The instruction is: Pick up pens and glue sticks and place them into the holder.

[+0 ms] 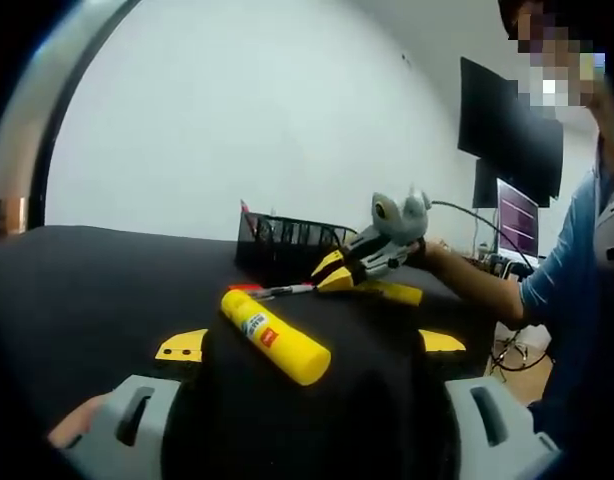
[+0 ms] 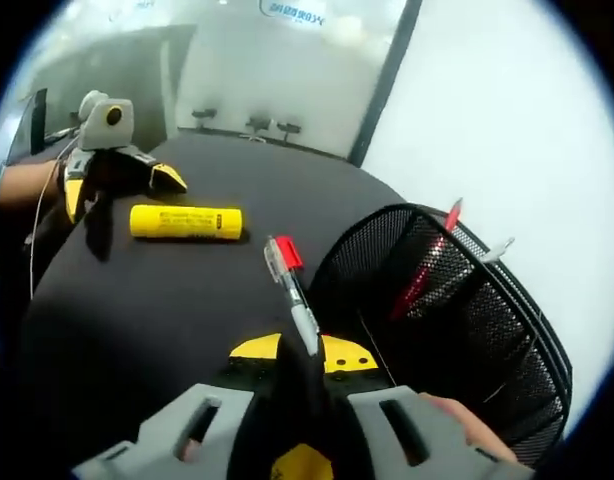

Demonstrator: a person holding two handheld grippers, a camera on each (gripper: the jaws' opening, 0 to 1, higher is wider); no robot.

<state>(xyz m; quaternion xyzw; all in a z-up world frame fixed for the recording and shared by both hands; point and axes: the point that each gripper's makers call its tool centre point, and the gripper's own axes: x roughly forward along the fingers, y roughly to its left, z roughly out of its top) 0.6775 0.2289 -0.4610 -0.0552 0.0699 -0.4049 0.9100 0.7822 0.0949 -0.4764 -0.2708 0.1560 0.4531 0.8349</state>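
A yellow glue stick (image 1: 275, 335) lies on the black table (image 1: 97, 290), in the gap between the wide-apart yellow tips of my open left gripper (image 1: 312, 345), which touch nothing. Beyond it my right gripper (image 1: 332, 277) is shut on a pen with a red cap (image 1: 282, 291). In the right gripper view that pen (image 2: 295, 295) sticks forward out of my right gripper (image 2: 305, 360), just left of the black mesh holder (image 2: 467, 330). Red pens (image 2: 422, 270) stand inside the holder. The glue stick (image 2: 185, 221) lies farther off, in front of the left gripper (image 2: 122, 190).
The mesh holder (image 1: 287, 240) stands at the table's far side. A person's arm in a blue sleeve (image 1: 562, 270) reaches in from the right. Dark monitors (image 1: 507, 140) hang on the wall behind. Bare black tabletop stretches left of the glue stick.
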